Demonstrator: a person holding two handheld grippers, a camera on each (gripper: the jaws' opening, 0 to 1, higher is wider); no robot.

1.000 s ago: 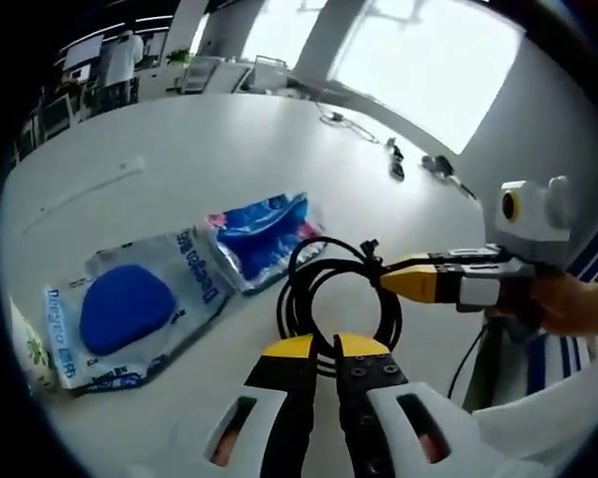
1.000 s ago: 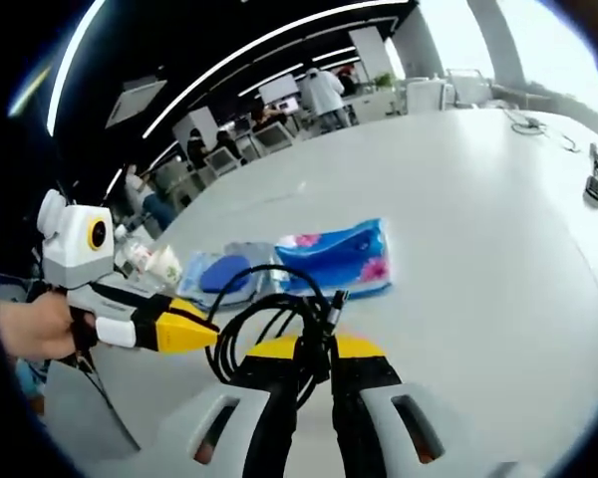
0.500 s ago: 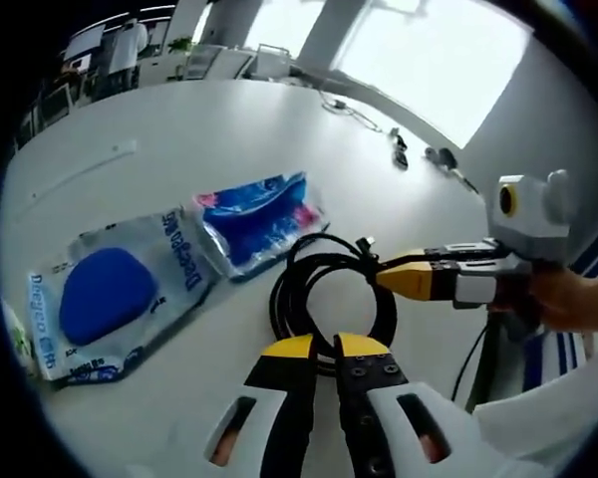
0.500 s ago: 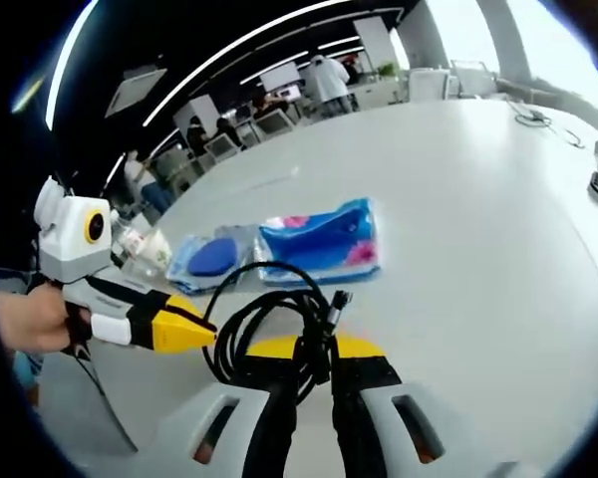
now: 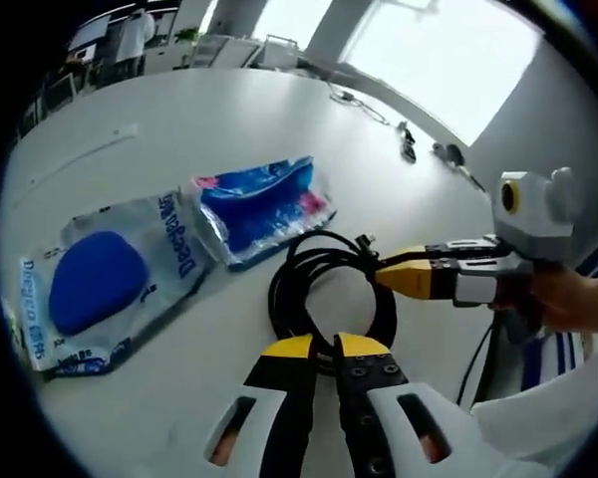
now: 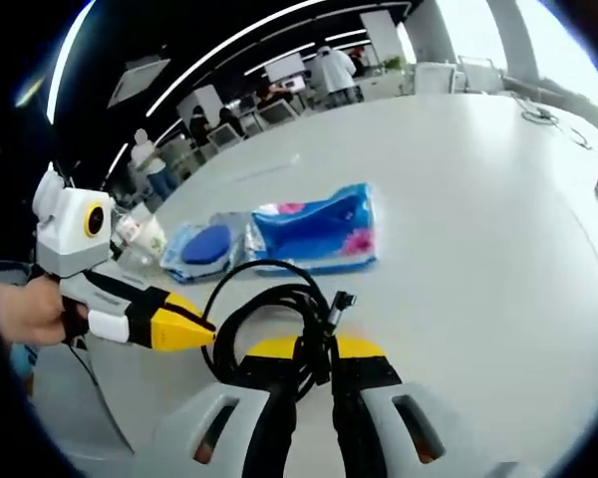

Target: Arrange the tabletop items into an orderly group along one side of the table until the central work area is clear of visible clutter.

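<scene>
Since a second ago both cameras have shifted a bit; the two packs sit further up-left in the left gripper view, cable grip unchanged.

Left gripper: jaws clenched on the near side of the cable coil. Right gripper: jaws clenched on the opposite side of the same coil, near the plug end. Each gripper shows in the other's view, tips at the coil. Two-point hold probably keeps the loops from springing open while the coil is carried or dragged.

Outward: blue tissue pack lies just beside the coil, and touching it on the far side is a clear bag with a blue pad. These two already line up side by side, so the coil likely goes next to them to finish the row.

White table beyond is mostly bare; small dark items sit well apart at the far edge.

Risk: loops slipping out if either jaw eases.
</scene>
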